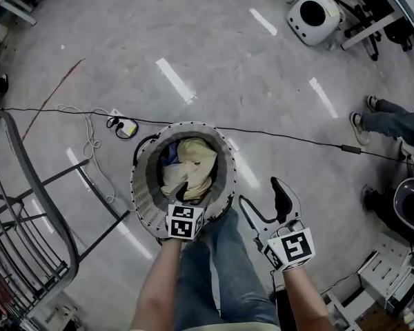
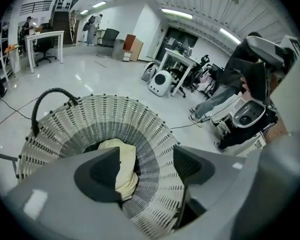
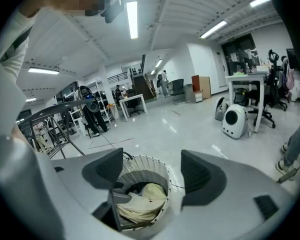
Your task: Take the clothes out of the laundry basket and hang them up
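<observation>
Left gripper (image 1: pixel 183 193) over basket (image 1: pixel 141 192) rim, right gripper (image 1: pixel 261 193) beside

Place: open-plan office | shown by: white desks (image 2: pixel 45 34), black office chairs (image 2: pixel 45 47) at upper left; ceiling strip lights (image 3: pixel 132 19); polished grey floor (image 1: pixel 214 54)

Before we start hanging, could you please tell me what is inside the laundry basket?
In the laundry basket a pale yellow garment lies on top, with blue cloth beside it. Whatever is underneath them is covered.

One laundry basket (image 1: pixel 142 185), two grippers (image 1: pixel 183 193) (image 1: pixel 260 197), one rack (image 1: pixel 41 187)
</observation>
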Available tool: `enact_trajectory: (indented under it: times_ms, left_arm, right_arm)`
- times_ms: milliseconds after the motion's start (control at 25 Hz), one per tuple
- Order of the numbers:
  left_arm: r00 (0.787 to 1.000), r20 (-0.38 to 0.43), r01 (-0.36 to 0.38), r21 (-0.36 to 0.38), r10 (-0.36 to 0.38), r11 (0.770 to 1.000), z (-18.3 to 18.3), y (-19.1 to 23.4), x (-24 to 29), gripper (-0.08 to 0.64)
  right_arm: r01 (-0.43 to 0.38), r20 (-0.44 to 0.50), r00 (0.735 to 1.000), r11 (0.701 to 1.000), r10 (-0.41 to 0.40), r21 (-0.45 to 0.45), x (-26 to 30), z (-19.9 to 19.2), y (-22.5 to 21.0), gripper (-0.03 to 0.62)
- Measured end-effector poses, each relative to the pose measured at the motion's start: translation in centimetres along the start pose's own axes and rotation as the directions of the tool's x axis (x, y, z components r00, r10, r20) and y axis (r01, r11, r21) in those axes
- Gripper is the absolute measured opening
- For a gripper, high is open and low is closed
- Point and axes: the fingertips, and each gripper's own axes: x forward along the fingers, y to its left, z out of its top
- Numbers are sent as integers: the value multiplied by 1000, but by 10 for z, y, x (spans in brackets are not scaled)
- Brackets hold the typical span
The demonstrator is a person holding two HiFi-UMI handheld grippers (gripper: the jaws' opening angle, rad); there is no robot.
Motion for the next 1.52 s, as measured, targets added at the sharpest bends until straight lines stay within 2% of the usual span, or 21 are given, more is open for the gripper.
enact_trajectory:
  times_ms: [200,400,840,1160,1240,1320,1400,1440,1520]
  left_arm:
    - [996,-93,-5,15,6,1000,-34,19,47,334]
    - [982,-183,-26,50,35,998,-73,40,88,333]
    - [931,-350,-55,154,107,987,-138,72,154,319]
    - [893,-433,-43,181,120,982,-173,87,182,310]
    - [888,-440,-57,191,138,980,-177,91,185,261]
    - [888,-428,-83,205,166,975,-176,95,185,160]
    - [899,-388,-120,229,204,966,-168,99,182,52]
    - [906,-364,-133,241,216,961,-163,99,179,26]
    - [919,-339,-120,243,200,963,-151,94,171,21]
  right_arm:
    - [13,-33,999,1000,-12,7,26,-34,-23,344]
    - [18,-48,999,1000,-17,22,48,-59,-38,339]
    - [-15,-63,998,997,20,80,78,-106,-52,336]
    - [-41,-78,996,994,49,99,88,-129,-57,335]
    - [-37,-77,996,993,46,110,90,-132,-60,334]
    - [-35,-76,996,991,44,126,91,-137,-61,335]
    - [-36,-76,996,990,46,133,91,-139,-59,334]
    - [-37,-74,996,990,47,133,90,-137,-57,334]
    - [-40,-64,997,990,49,132,88,-131,-52,334]
